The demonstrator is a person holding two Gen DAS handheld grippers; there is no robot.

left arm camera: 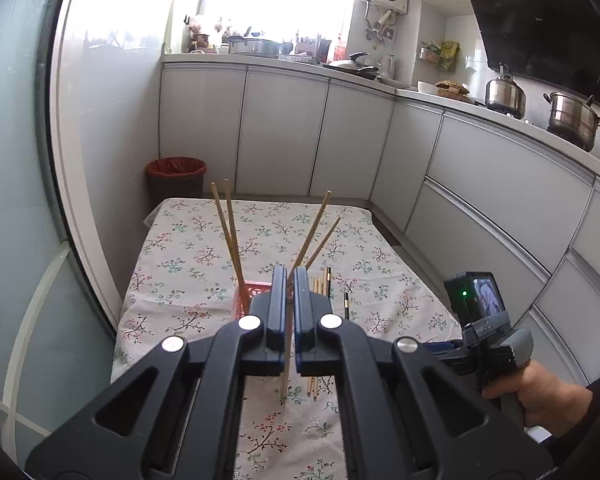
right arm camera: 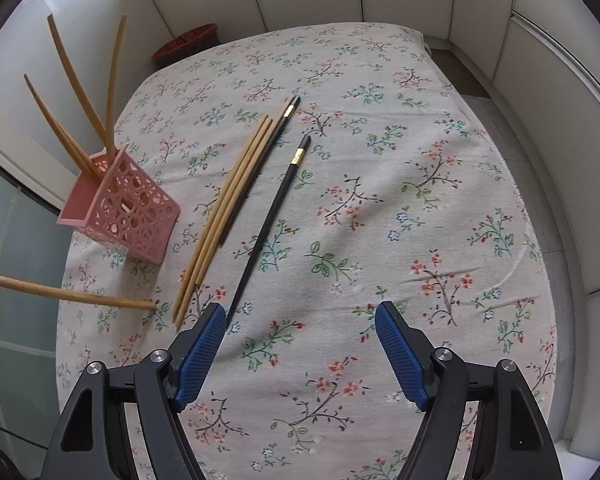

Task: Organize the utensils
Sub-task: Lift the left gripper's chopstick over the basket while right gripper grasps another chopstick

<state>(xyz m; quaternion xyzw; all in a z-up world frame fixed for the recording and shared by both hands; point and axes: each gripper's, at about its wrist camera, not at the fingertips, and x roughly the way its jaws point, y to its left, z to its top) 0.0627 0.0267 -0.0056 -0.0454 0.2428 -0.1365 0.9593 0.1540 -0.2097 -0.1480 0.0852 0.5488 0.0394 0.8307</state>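
My left gripper is shut on a wooden chopstick held above the floral table; the stick also shows in the right wrist view, entering from the left. A pink perforated holder stands at the table's left with several wooden chopsticks in it; it also shows in the left wrist view. Wooden chopsticks and a black chopstick lie on the cloth. My right gripper is open and empty, near the black chopstick's tip.
A floral tablecloth covers the table. A red bin stands beyond its far left corner. White cabinets run along the far side and the right, with pots on the counter.
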